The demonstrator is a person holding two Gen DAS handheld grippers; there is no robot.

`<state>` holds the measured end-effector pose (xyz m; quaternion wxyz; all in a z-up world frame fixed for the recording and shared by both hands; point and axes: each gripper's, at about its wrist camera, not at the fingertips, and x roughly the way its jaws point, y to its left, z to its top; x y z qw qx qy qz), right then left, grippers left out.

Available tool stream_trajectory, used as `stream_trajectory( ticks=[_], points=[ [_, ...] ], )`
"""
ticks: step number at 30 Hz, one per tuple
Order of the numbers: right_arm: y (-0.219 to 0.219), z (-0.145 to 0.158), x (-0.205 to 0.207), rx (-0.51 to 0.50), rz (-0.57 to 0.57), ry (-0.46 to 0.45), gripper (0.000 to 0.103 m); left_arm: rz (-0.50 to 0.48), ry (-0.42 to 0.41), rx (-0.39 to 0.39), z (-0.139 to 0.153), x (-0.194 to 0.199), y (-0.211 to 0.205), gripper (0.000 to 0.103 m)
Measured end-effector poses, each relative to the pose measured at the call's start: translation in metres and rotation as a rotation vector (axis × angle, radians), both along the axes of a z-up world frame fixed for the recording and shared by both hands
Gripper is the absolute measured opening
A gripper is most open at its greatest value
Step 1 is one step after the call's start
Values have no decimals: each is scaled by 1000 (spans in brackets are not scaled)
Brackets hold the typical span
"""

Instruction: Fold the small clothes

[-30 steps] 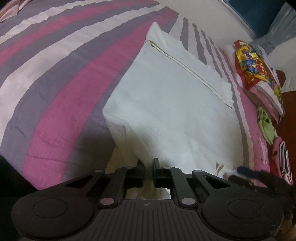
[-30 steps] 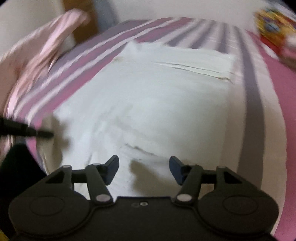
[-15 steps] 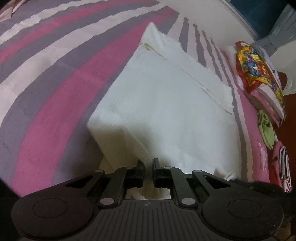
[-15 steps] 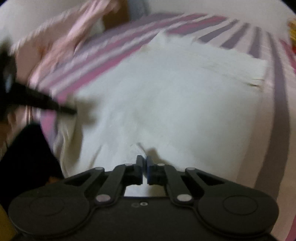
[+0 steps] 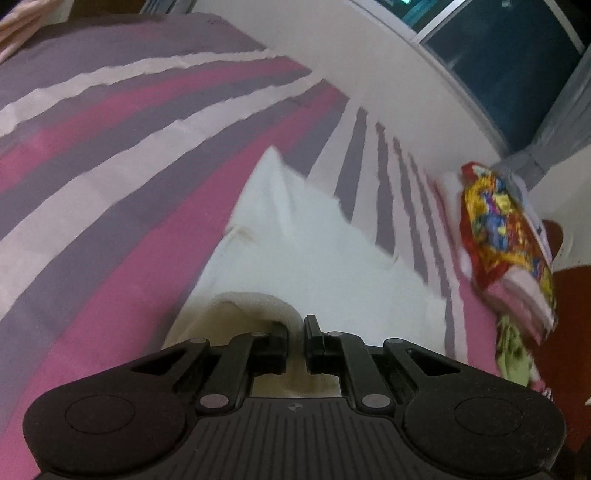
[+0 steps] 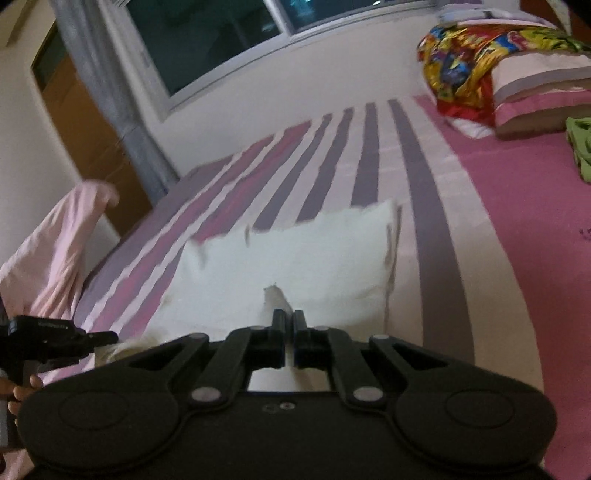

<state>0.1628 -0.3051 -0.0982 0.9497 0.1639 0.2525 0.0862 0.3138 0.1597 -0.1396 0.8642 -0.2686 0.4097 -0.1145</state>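
Nearest in the left wrist view, the left gripper (image 5: 295, 332) has its fingers (image 5: 279, 334) drawn almost together, clenched on a rolled near edge of the white cloth (image 5: 306, 251), which bulges up between and just ahead of them. In the right wrist view the right gripper (image 6: 288, 325) is likewise pinched tight on the same white cloth (image 6: 295, 258), with a small peak of fabric standing up just past its fingers (image 6: 277, 325). At the left edge of that view the left gripper (image 6: 96, 338) pokes in from the side, touching the cloth's near left corner, with a person's hand (image 6: 20, 391) behind it.

The cloth lies on the bed (image 6: 498, 258), its near edge lifted by both grippers and the rest stretching away over the pink, purple and pale striped bedcover (image 5: 110, 184). Its far edge shows a hem and sits among the narrower stripes.

Farther off, a pale pink garment (image 6: 55, 258) hangs at the bed's left side. Toward the far right lie a bright multicoloured fabric (image 6: 465, 66) resting against a pillow (image 6: 535, 85), and a green item (image 6: 580, 147) near them. Behind the bed are a white wall, a dark window (image 6: 221, 29) and a grey curtain (image 6: 110, 92).
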Motion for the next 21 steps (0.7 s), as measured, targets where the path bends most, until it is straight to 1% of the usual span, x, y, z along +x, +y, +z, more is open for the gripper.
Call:
stream_trajectory(
  ticks=[5,9,12,15,19,21],
  points=[
    [-10,2,54,4,-48,-38,5,38,-25,-30,-1,59,-10,9],
    [-17,9,97,-9,-64,-63,5,54,-43,-54,-1,102,-22,9],
    [-23,10,130,-13,-75,-69,5,58,-50,-42,-3,130,-34,9],
    [-31,4,162,-15,-96,-50,5,67,-17,-32,-12,158,-45,9],
    [-37,-15,196,-44,-133,6,5,130,94,-56,-31,186,-48,9],
    [-39,-26,210,-70,-155,42,5,133,114,-45,-33,194,-50,9]
  ],
)
